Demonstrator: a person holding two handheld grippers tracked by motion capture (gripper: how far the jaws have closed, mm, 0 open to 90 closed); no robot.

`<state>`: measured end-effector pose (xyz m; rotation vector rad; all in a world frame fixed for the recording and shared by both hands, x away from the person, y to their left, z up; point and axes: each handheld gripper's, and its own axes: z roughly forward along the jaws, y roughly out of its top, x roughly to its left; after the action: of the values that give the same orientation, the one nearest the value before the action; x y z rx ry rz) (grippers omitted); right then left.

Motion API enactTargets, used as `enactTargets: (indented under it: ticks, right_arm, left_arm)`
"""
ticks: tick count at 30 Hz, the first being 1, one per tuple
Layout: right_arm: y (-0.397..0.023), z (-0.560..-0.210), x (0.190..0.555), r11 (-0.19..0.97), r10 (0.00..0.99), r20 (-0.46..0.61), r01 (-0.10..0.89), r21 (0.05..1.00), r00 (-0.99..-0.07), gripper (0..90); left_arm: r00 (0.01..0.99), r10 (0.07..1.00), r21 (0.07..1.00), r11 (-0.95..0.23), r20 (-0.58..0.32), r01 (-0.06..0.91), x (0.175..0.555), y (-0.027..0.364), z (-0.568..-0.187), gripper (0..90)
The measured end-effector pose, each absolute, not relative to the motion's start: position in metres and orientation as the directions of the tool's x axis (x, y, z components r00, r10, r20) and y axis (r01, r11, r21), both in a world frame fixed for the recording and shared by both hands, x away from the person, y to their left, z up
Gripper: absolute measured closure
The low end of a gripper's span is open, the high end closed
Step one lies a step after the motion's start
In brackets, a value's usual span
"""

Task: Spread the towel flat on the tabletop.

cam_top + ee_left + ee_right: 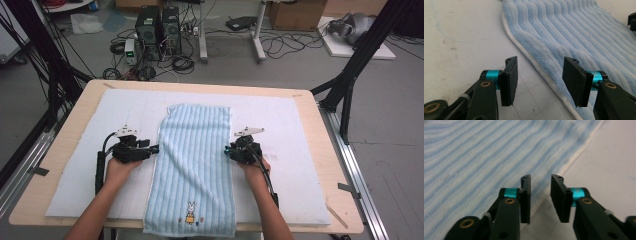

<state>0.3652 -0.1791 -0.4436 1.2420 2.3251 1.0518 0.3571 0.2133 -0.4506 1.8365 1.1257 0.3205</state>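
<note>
A workshop room with a grey floor [385,145] lies beyond the work area. On that floor stand two dark computer towers [159,27] amid loose black cables [280,42], white desk legs [231,35], a cardboard box [297,14] and a white board [357,47] at the far right. Black metal frame struts [357,65] rise on both sides.

The surface [325,150] is a pale wooden table with rounded corners. A white padded mat [100,125] covers most of it.

A light blue ribbed towel [195,165] lies lengthwise down the middle of the mat, spread out flat with a slight wave in its near half. Its near end hangs just over the edge closest to the person, and a small embroidered rabbit [190,212] sits near that end.

The person's forearms enter from the bottom. The left tongs [154,149] sit at the towel's left edge; in the left gripper view they stand wide apart [539,77] with the towel's white hem between them, not pinched. The right tongs [227,151] sit at the towel's right edge; in the right gripper view they stand narrowly apart [540,196] over the hem, gripping nothing.
</note>
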Motion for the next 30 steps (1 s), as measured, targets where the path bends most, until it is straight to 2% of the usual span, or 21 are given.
enactTargets:
  ticks: [1, 2, 4, 6, 7, 9, 14, 16, 19, 24, 30]
  right_arm:
    - [-0.179, -0.444, 0.365, 0.357, 0.811, 0.072, 0.590, 0.724, -0.580, 74.3]
    - [-0.181, -0.446, 0.364, 0.326, 0.817, 0.100, 0.598, 0.732, -0.567, 83.5]
    - [-0.180, -0.446, 0.363, 0.344, 0.817, 0.078, 0.591, 0.730, -0.571, 86.6]
    - [-0.175, -0.443, 0.361, 0.379, 0.836, 0.002, 0.580, 0.721, -0.549, 87.2]
    - [-0.175, -0.443, 0.361, 0.379, 0.836, 0.002, 0.580, 0.721, -0.549, 87.2]
    - [-0.176, -0.443, 0.361, 0.392, 0.868, -0.083, 0.574, 0.719, -0.489, 87.1]
    - [-0.185, -0.444, 0.365, 0.366, 0.898, -0.109, 0.586, 0.723, -0.427, 86.5]
    - [-0.187, -0.444, 0.366, 0.363, 0.902, -0.113, 0.590, 0.721, -0.417, 83.4]
    - [-0.192, -0.441, 0.361, 0.298, 0.913, -0.042, 0.592, 0.749, -0.407, 70.2]
    - [-0.199, -0.436, 0.338, 0.270, 0.887, 0.023, 0.560, 0.783, -0.461, 65.9]
    - [-0.200, -0.440, 0.307, 0.311, 0.824, 0.053, 0.529, 0.790, -0.563, 63.3]
  left_arm:
    - [0.545, 0.806, 0.813, -0.148, -0.231, 0.563, 0.354, 0.214, -0.450, 46.5]
    - [0.550, 0.805, 0.814, -0.156, -0.224, 0.559, 0.347, 0.215, -0.450, 46.5]
    - [0.550, 0.805, 0.812, -0.159, -0.223, 0.561, 0.341, 0.217, -0.451, 46.6]
    - [0.546, 0.807, 0.811, -0.156, -0.224, 0.564, 0.338, 0.217, -0.451, 46.6]
    - [0.546, 0.807, 0.813, -0.153, -0.226, 0.562, 0.336, 0.218, -0.451, 46.6]
    - [0.548, 0.806, 0.815, -0.153, -0.224, 0.559, 0.332, 0.219, -0.450, 47.3]
    - [0.577, 0.782, 0.818, -0.162, -0.234, 0.552, 0.332, 0.215, -0.451, 50.1]
    - [0.589, 0.771, 0.817, -0.165, -0.242, 0.552, 0.332, 0.214, -0.450, 50.5]
    - [0.598, 0.761, 0.820, -0.160, -0.253, 0.549, 0.325, 0.210, -0.449, 51.0]
    - [0.631, 0.737, 0.828, -0.184, -0.240, 0.530, 0.310, 0.202, -0.444, 53.9]
    - [0.670, 0.705, 0.821, -0.228, -0.232, 0.524, 0.295, 0.190, -0.445, 65.7]
